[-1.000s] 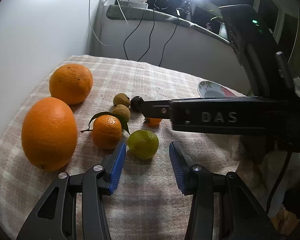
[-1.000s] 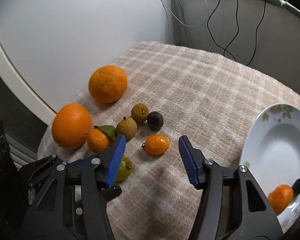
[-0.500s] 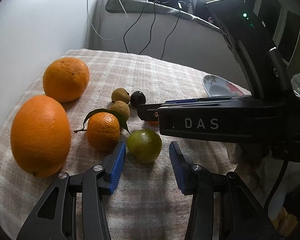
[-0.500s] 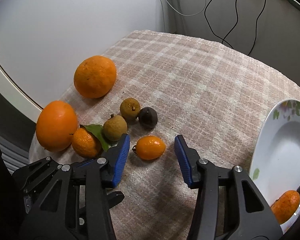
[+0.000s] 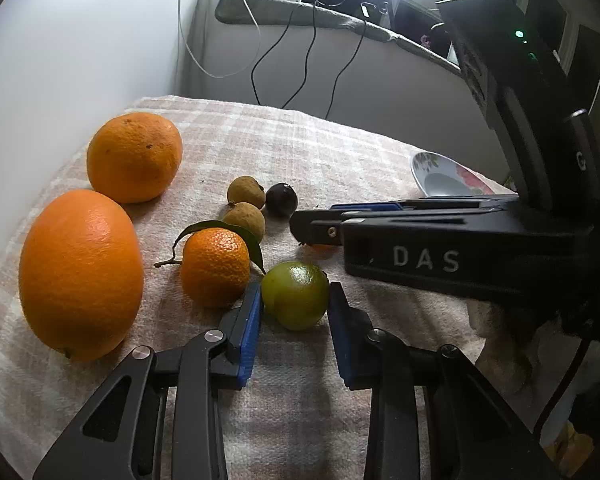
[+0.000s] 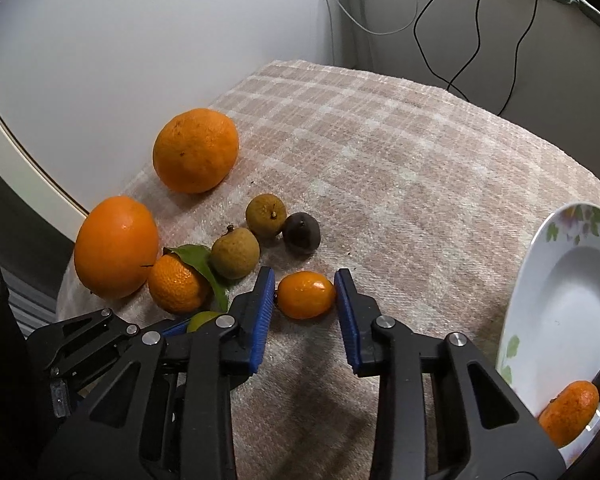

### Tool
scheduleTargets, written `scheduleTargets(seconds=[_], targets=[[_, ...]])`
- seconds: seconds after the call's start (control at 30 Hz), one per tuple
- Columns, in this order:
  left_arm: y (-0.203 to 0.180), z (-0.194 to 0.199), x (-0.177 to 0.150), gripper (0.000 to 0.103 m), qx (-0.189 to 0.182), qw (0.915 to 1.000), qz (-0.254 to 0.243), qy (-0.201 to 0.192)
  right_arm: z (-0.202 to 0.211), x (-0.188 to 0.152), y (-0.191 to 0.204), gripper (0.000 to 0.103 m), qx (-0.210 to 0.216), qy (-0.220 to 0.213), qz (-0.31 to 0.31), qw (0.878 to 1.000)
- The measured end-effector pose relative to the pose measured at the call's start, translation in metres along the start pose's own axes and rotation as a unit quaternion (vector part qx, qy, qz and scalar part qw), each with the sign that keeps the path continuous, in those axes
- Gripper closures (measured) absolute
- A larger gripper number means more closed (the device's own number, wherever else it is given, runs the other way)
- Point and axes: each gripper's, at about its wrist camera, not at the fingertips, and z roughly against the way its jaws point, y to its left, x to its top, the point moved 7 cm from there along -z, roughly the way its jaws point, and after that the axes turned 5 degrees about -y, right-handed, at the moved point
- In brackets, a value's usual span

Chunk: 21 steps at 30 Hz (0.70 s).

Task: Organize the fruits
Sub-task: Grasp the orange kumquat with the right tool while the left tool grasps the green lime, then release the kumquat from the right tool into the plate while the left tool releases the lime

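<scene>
On the checked cloth (image 6: 380,140) lies a green lime (image 5: 296,300), and my left gripper (image 5: 295,290) has its blue pads touching both of its sides, jaws closing. A small orange kumquat (image 6: 306,295) sits between the pads of my right gripper (image 6: 305,280), whose jaws are also closing, and both pads meet the fruit. In the left wrist view the right gripper's black body (image 5: 440,248) crosses from the right and hides most of the kumquat. A white flowered plate (image 6: 572,280) at the right holds a small orange fruit (image 6: 568,410) and a dark one.
Two big oranges (image 5: 80,272) (image 5: 134,156), a leafed mandarin (image 5: 215,266), two brown longans (image 6: 234,252) (image 6: 266,216) and a dark round fruit (image 6: 301,233) crowd the cloth's left side. A white wall stands just behind them. Cables hang at the back.
Both grippers have narrowed their jaws: the left pads now touch the lime, the right pads touch the kumquat. Both cameras have come slightly closer to the fruit.
</scene>
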Motion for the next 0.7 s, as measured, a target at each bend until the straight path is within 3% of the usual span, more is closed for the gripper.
scheduleTargets(seconds=[0.43,0.7], targets=[[-0.003,0.014,0.000,0.073,-0.003,0.9999,0.002,-0.014,0.045,0.000,-0.013,0.071,0.016,-0.036,-0.020,0.999],[-0.022,0.025,0.009,0.073,-0.021,0.9993,-0.011,-0.029,0.089,-0.001,-0.045,0.071,0.008,-0.068,-0.042,0.997]])
